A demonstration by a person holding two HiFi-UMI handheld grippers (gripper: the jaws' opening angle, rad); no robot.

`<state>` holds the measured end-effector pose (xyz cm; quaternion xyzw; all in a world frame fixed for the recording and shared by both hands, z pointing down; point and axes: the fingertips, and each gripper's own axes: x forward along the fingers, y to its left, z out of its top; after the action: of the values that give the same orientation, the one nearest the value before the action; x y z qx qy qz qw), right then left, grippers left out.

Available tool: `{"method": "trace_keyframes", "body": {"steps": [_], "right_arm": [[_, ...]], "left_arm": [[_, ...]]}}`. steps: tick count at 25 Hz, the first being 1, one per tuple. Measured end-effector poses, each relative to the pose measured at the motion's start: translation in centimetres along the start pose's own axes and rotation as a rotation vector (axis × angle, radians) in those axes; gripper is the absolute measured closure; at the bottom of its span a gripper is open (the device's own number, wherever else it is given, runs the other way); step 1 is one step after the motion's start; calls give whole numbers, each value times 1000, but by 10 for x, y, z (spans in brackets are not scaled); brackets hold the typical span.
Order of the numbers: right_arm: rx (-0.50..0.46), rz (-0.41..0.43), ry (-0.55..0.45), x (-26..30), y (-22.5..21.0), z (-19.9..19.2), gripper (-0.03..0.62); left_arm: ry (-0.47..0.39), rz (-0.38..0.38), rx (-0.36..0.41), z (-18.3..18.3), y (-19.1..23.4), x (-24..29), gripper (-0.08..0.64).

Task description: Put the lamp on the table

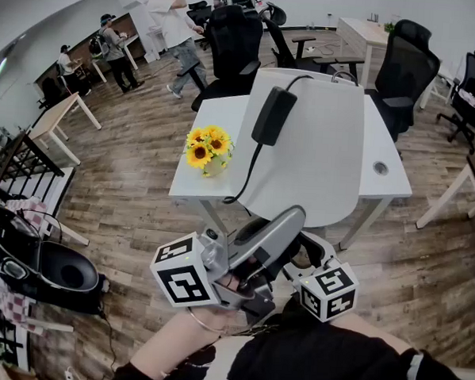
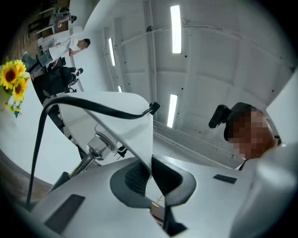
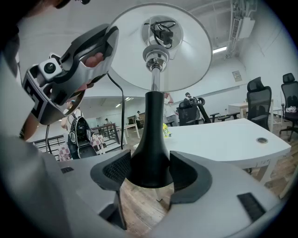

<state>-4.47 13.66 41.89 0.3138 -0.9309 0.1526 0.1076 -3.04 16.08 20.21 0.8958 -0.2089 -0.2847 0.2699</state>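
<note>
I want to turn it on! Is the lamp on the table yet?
Not yet. Done: the lamp is lifted. In hand: the right gripper clamps its black base, the left gripper pinches the shade. Left: standing it on the white table.

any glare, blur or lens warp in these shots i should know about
Head view: fisheye bows the wood-plank floor; focus sharp. Left gripper view: ceiling strip light blows out, corners vignette black, white round lampshade looms huge. Right gripper view: black flared lamp base reads dark against bright white table.
</note>
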Motion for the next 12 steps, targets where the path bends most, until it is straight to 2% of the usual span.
{"method": "trace_keyframes", "body": {"steps": [12], "right_arm": [[39,43,-17,8,2,-3,324]], "left_arm": [[-32,27,20,9,14,-1,545]]}}
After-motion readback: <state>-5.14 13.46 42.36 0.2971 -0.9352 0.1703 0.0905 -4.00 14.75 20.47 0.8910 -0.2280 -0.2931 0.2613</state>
